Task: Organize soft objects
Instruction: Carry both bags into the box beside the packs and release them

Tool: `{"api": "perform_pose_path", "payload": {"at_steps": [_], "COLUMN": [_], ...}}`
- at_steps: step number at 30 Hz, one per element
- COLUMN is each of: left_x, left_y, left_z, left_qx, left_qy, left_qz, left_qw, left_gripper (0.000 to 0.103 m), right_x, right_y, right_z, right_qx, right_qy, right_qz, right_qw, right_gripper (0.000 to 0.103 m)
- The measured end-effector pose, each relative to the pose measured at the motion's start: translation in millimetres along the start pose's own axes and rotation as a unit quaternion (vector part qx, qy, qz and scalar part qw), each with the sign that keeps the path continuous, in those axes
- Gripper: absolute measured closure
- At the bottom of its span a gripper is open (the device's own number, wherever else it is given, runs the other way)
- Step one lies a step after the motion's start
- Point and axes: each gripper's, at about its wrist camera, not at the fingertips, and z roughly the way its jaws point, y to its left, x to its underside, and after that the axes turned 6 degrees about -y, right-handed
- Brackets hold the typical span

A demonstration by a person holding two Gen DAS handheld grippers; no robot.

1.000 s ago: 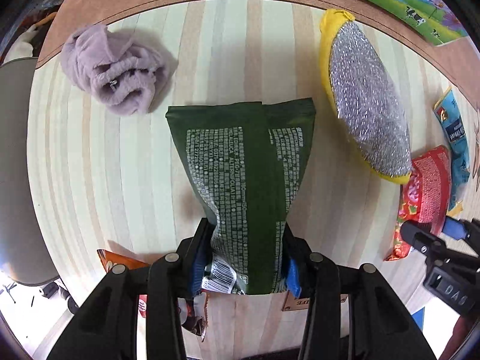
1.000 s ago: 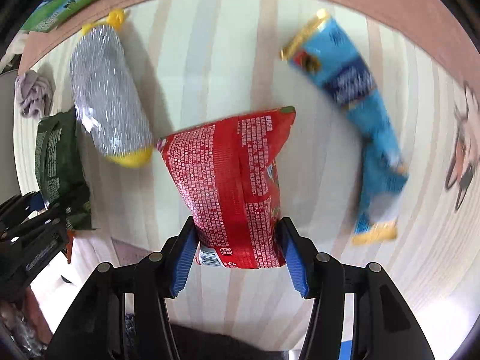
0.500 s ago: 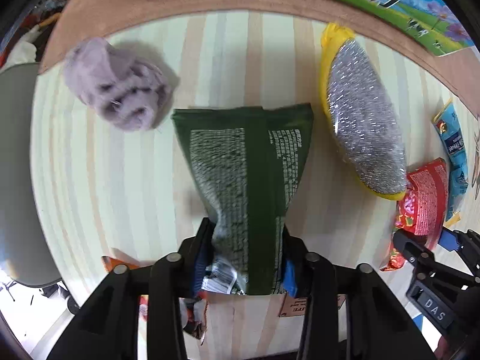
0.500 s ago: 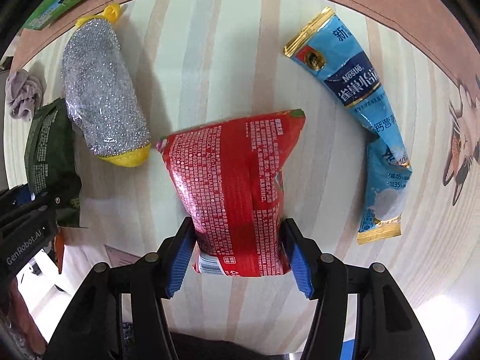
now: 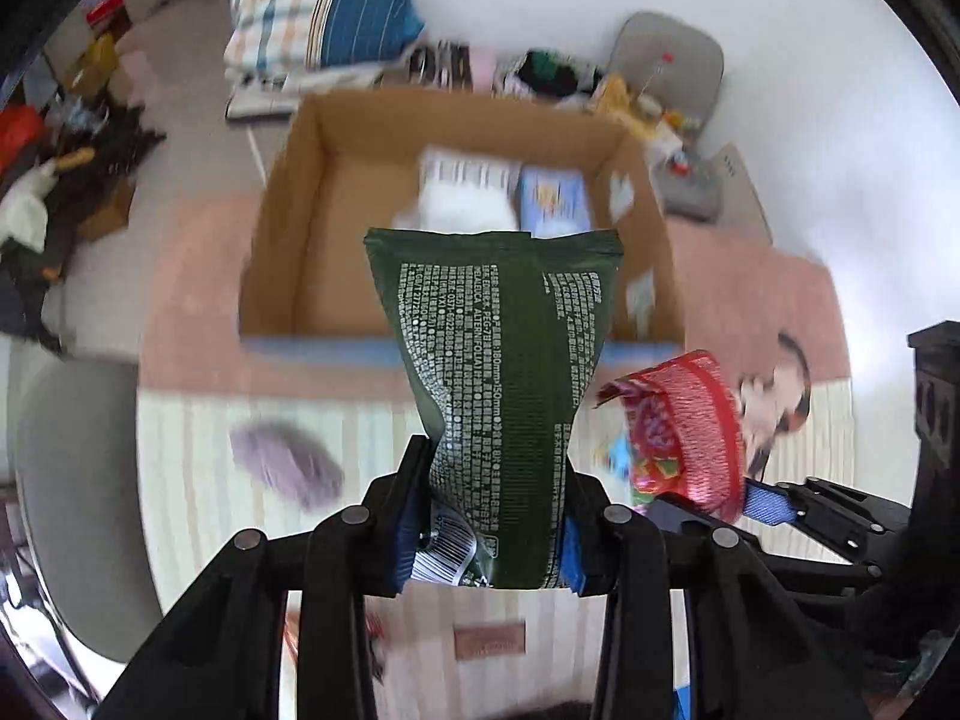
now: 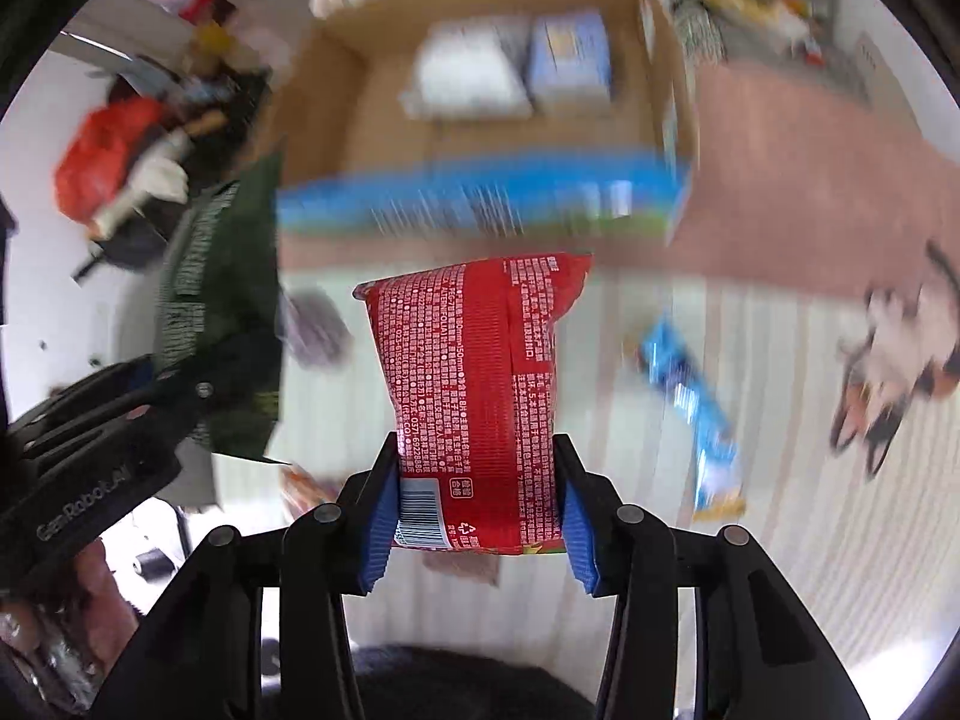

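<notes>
Left tongs [image 5: 489, 531] pinching green pack [image 5: 498, 372], right tongs [image 6: 477, 510] pinching red pack [image 6: 474, 390], both airborne; box [image 5: 288, 240] ahead. Carry over rim, then release low inside.

The bench [image 5: 198, 450] had a cover with pale cream and beige stripes, and a pink band [image 5: 750, 276] ran along its far edge. A printed cat picture [image 6: 894, 354] was on the right part of the cover.

An open cardboard box [image 5: 288, 228] stood on the pink band. Its front wall was printed in blue. Inside it lay a white pack [image 6: 468, 78] and, just beside it on the right, a light blue pack [image 6: 570, 60].

On the striped part lay a crumpled lilac cloth [image 5: 285, 465], left of centre. A long blue sachet [image 6: 696, 408] lay more to the right, near the cat picture. A small brown label [image 5: 489, 639] was on the near edge.
</notes>
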Motion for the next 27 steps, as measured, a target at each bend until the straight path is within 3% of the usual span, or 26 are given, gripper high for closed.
{"api": "perform_pose_path", "payload": {"at_steps": [5,11,19,27], "left_x": [-74,-147,-176,-180], "left_y": [15,51,75,77], "left_z": [34,130,218,240], "left_qx": [-0.029,-0.082,-0.104,-0.108], "left_qy": [0.009,0.065,0.145,0.181], "left_qz": [0.006,-0.003,-0.012,-0.021], "left_qw": [0.9995,0.9945,0.9839,0.9774], "left_gripper": [0.07,0.07,0.07,0.067], "right_x": [-76,-149,-183,-194], "right_y": [-9,-41,-63,-64], "right_z": [-21,36,125,157], "right_qx": [0.02,0.062,0.105,0.121], "right_qy": [-0.036,-0.005,0.061,0.084], "right_qz": [0.012,0.052,0.069,0.07], "right_qw": [0.999,0.997,0.99,0.987], "right_gripper": [0.054,0.054,0.054,0.054]}}
